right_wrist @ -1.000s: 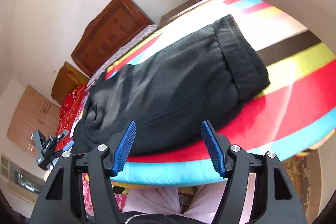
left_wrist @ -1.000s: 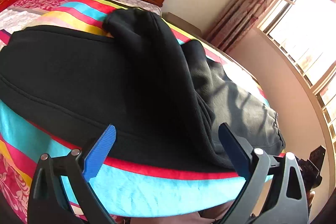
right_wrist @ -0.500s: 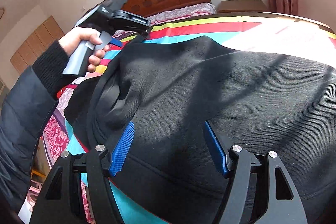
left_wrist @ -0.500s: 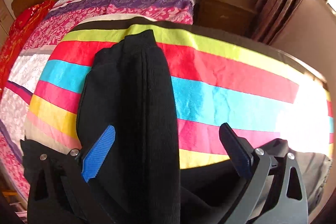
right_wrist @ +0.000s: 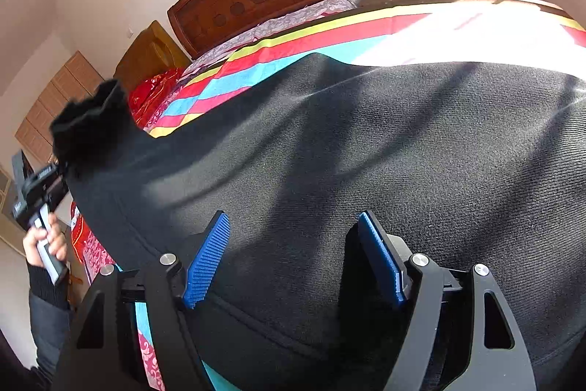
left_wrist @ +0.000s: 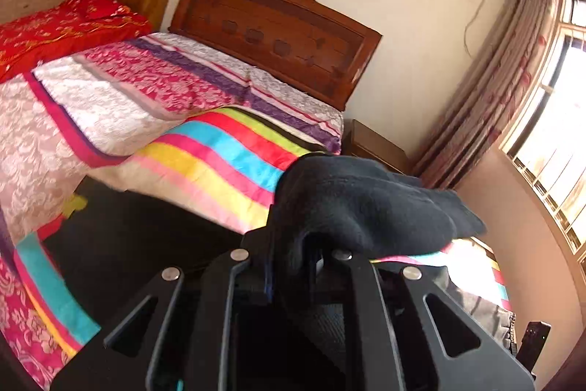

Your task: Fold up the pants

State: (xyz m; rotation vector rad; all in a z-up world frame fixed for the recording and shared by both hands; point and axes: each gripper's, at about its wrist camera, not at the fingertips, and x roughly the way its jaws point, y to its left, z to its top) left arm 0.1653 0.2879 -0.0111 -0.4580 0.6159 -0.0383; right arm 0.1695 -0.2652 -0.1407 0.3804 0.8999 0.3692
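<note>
The bed (right_wrist: 421, 24) with its striped blanket carries the black pants (right_wrist: 366, 152), most of which lie spread flat across the blanket's near edge. Half a second ago the left claw (left_wrist: 293, 266) was open above one dark end of the cloth; now it has clamped on that end and lifted it clear of the bed, so the bunched cuff (left_wrist: 366, 207) stands up in front of the wooden headboard (left_wrist: 278, 35). From the other side the raised end shows off to the left, above the person's hand (right_wrist: 45, 240). The right claw (right_wrist: 293, 259) stays spread wide over the flat fabric, holding nothing. I'd say a fold has just begun.
</note>
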